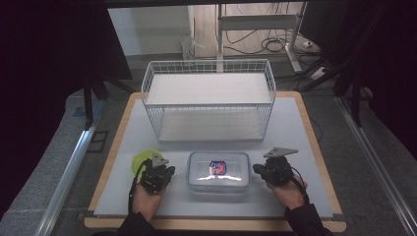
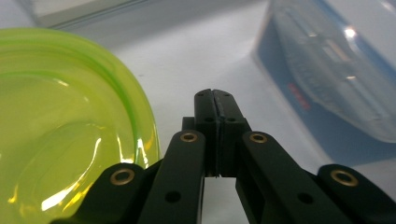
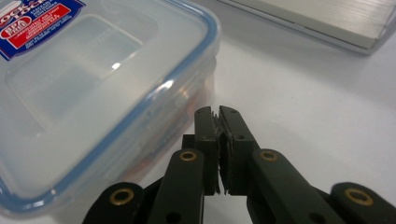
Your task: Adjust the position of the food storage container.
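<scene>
your left gripper (image 1: 158, 173) sits low on the worktop (image 1: 295, 128), near its front edge, with its jaws pressed together and nothing between them; in the left gripper view the two black jaws meet along a thin seam. just to the left of it lies a lime-green translucent bowl (image 1: 141, 160), its rim right beside the jaws in the left gripper view (image 2: 70, 130), though you cannot tell whether they touch it.

your right gripper (image 1: 265, 170) rests on the far side of the clear lock-lid food container (image 1: 218, 172), also with jaws closed on nothing, only a sliver of ribbed pad showing between them in the right gripper view. the tips there point past the container's corner, just beside its blue-sealed lid edge (image 3: 140, 116), close but apart as far as you can see.

the container stands flat on the worktop between your two grippers, lid on, with a red and blue label on top. something reddish shows dimly through its side wall in the right gripper view; what it is cannot be told.

behind the container, toward the back of the worktop, stands a white wire basket rack (image 1: 209, 98) with two pale shelves, well apart from both grippers. your hands hold each gripper from below, forearms coming in from the near edge.
</scene>
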Action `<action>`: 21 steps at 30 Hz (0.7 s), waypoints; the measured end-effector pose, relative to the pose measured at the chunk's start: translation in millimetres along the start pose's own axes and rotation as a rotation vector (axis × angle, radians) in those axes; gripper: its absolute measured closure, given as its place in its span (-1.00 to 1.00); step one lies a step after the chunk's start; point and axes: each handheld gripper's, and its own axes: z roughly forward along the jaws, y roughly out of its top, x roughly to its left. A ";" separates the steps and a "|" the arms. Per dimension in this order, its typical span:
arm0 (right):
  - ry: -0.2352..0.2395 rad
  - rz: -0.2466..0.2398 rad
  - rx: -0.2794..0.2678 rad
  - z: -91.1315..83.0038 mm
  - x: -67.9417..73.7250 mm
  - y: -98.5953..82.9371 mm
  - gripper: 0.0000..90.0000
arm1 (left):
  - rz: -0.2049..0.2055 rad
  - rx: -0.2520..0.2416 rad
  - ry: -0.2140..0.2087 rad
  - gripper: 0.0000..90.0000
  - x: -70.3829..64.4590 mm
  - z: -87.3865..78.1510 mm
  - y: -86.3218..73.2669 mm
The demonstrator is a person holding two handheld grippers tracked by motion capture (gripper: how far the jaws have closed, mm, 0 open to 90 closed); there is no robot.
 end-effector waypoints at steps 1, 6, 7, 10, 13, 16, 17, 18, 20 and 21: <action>0.000 0.002 0.001 -0.8 -0.8 -1.1 0.92 | -0.009 -0.003 0.005 1.00 3.7 0.0 -1.0; 0.003 0.013 -0.002 -5.2 -2.5 -4.4 0.91 | -0.036 0.001 0.027 0.99 16.3 -2.1 -2.1; 0.004 0.019 -0.006 -8.5 -2.9 -5.8 0.90 | -0.049 -0.004 0.009 0.96 19.6 -3.6 -2.9; 0.008 0.017 -0.014 -11.3 -2.7 -7.0 0.88 | -0.044 -0.022 -0.028 0.90 16.7 -8.5 -3.5; 0.007 0.001 -0.028 -20.6 1.1 -11.5 0.79 | 0.009 -0.059 -0.101 0.69 6.2 -20.5 -6.6; 0.008 -0.010 -0.036 -26.0 3.3 -14.9 0.70 | 0.055 -0.078 -0.126 0.43 1.9 -27.2 -10.2; 0.016 -0.023 -0.049 -30.2 5.4 -18.7 0.55 | 0.103 -0.095 -0.132 0.29 -2.0 -33.6 -14.6; 0.016 -0.023 -0.049 -30.2 5.4 -18.7 0.55 | 0.103 -0.095 -0.132 0.20 -2.0 -33.6 -14.6; 0.010 -0.042 -0.061 -35.2 9.1 -23.8 0.27 | 0.139 -0.112 -0.134 -0.07 -4.4 -38.2 -19.4; 0.007 -0.046 -0.067 -36.9 10.7 -26.1 0.17 | 0.159 -0.109 -0.150 -0.23 -4.5 -39.5 -24.4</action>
